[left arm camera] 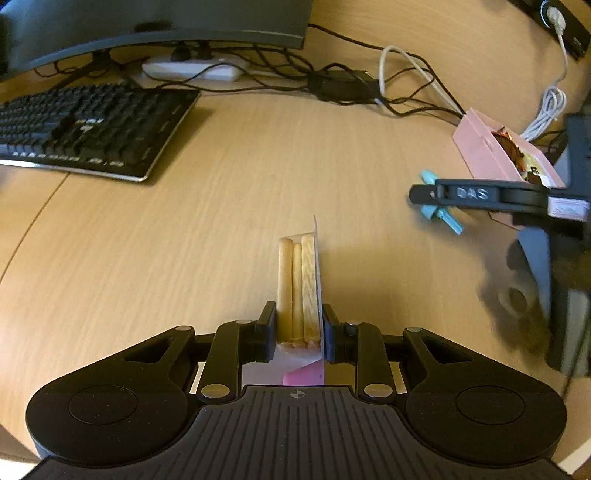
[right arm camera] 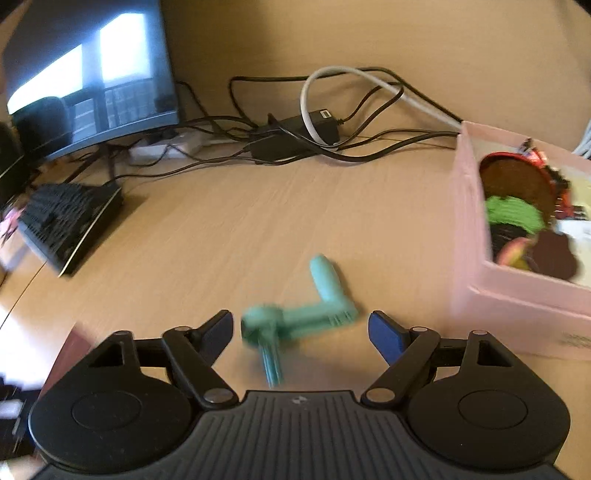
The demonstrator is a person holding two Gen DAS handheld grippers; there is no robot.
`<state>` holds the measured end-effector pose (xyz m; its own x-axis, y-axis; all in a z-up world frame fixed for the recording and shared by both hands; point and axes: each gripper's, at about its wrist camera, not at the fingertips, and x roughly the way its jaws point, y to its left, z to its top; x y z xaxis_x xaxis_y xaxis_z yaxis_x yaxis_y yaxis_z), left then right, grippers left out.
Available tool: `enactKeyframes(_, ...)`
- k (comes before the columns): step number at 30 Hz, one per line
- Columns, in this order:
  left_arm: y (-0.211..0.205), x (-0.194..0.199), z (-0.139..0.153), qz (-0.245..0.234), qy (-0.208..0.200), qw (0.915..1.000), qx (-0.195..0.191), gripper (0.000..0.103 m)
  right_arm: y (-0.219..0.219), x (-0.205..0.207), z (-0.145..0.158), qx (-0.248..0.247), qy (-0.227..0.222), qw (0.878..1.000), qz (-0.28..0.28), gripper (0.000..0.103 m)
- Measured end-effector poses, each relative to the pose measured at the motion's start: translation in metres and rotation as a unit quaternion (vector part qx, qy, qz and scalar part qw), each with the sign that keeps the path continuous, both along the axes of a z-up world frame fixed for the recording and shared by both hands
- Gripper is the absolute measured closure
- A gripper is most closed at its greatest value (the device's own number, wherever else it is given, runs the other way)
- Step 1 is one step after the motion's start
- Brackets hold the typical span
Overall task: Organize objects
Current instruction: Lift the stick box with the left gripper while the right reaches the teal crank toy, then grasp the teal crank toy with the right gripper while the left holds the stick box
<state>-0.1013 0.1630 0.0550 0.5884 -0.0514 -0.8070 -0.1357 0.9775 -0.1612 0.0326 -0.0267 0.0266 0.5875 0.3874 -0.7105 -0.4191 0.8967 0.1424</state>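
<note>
My left gripper (left arm camera: 299, 317) is shut on a clear packet of tan biscuit sticks (left arm camera: 297, 280), held upright on edge above the wooden desk (left arm camera: 221, 221). A teal plastic tool (right arm camera: 310, 314) lies on the desk, blurred, between the blue pads (right arm camera: 384, 332) of my right gripper (right arm camera: 300, 318). That gripper is open and its pads stand clear of the tool. In the left wrist view the same tool (left arm camera: 448, 219) shows under a finger (left arm camera: 461, 194) of the right gripper. A pink box (right arm camera: 469, 236) holding several small items stands just right of the tool.
A black keyboard (left arm camera: 85, 125) lies at the left under a curved monitor (left arm camera: 147, 22). A tangle of cables and adapters (right arm camera: 295, 140) and a white power strip (left arm camera: 192, 70) lie at the back. The pink box (left arm camera: 480, 147) is at the right.
</note>
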Motion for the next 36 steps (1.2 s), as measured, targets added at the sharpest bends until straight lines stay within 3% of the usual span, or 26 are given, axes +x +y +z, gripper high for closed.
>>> enactKeyframes(4, 0.005, 0.002, -0.001, -0.003, -0.007, 0.9998, -0.016, 0.076, 0.008, -0.012, 0.002, 0.004, 0.01, 0.999, 0.03, 0.033)
enactKeyframes(9, -0.004, 0.016, -0.004, -0.029, -0.017, 0.9988, -0.036, 0.076, -0.013, -0.064, 0.006, -0.048, -0.002, 0.994, 0.103, 0.033)
enactKeyframes(12, -0.013, 0.022, -0.006, -0.046, -0.026, 0.9978, -0.04, 0.076, -0.038, -0.092, 0.008, -0.107, -0.034, 0.986, 0.125, 0.032)
enactKeyframes(14, -0.019, 0.028, -0.007, -0.055, -0.029, 0.9972, -0.041, 0.076, -0.052, -0.108, 0.008, -0.161, -0.067, 0.978, 0.112, 0.028)
enactKeyframes(16, -0.023, 0.032, -0.007, -0.061, -0.031, 0.9966, -0.045, 0.076, -0.066, -0.115, 0.01, -0.18, -0.066, 0.977, 0.089, 0.027)
enactKeyframes(20, -0.03, 0.037, -0.008, -0.073, -0.031, 0.9958, -0.047, 0.076, -0.087, -0.115, 0.017, -0.118, -0.023, 0.992, 0.034, 0.027)
enactKeyframes(26, -0.03, 0.034, -0.008, -0.078, -0.027, 0.9956, -0.043, 0.076, -0.08, -0.116, 0.016, -0.085, -0.002, 0.995, -0.042, 0.027)
enactKeyframes(29, -0.026, 0.027, -0.008, -0.079, -0.027, 0.9954, -0.046, 0.076, -0.082, -0.121, 0.013, -0.075, 0.011, 0.996, -0.044, 0.027)
enactKeyframes(32, -0.022, 0.023, -0.008, -0.075, -0.024, 0.9955, -0.053, 0.076, -0.081, -0.122, 0.008, -0.139, -0.033, 0.989, -0.028, 0.027)
enactKeyframes(34, -0.02, 0.022, -0.008, -0.07, -0.023, 0.9956, -0.057, 0.076, -0.09, -0.113, 0.01, -0.206, -0.083, 0.973, -0.065, 0.028)
enactKeyframes(36, -0.02, 0.022, -0.008, -0.067, -0.023, 0.9958, -0.057, 0.076, -0.105, -0.104, 0.022, -0.201, -0.1, 0.97, -0.098, 0.028)
